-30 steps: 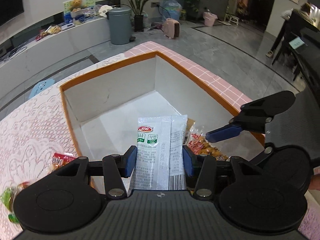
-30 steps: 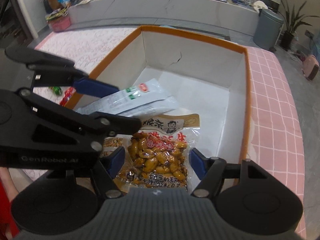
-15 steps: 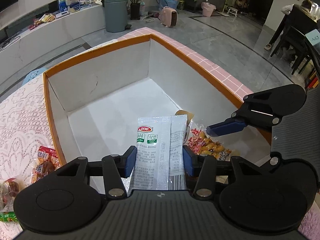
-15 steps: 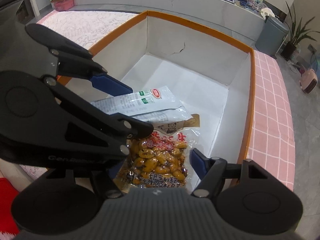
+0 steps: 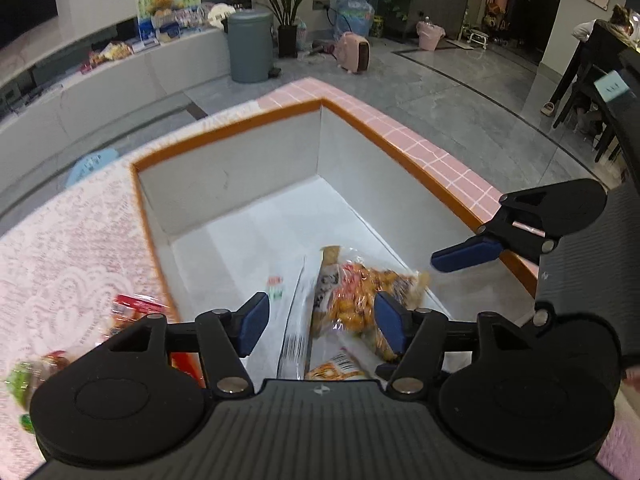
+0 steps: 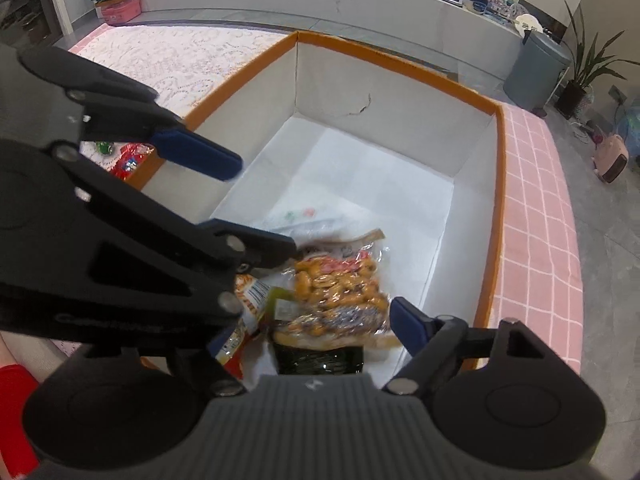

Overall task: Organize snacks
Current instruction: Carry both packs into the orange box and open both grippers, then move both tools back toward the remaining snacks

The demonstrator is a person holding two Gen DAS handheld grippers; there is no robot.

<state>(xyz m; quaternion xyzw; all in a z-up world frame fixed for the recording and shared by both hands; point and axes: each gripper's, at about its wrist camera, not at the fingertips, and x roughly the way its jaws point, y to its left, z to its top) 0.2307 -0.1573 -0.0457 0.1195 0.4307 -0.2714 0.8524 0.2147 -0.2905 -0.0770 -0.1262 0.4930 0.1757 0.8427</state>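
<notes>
Beside the box (image 5: pixel 400 148), on its left, loose snacks (image 5: pixel 132 312) are waiting on the cloth. Over the box, the left gripper (image 5: pixel 320 316) is hanging with jaws apart above a white packet (image 6: pixel 304 216). Right gripper (image 6: pixel 320 320) is spread wide too, with the bean bag (image 6: pixel 340 284) lying inside. Next, I judge, comes reaching left for another snack.

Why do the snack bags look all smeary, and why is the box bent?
Left wrist view: the white packet and peanut bag are streaked by motion blur, while the left gripper stays sharp. Right wrist view: the peanut bag is smeared too. Both fisheye lenses curve the box rim and the floor.
</notes>
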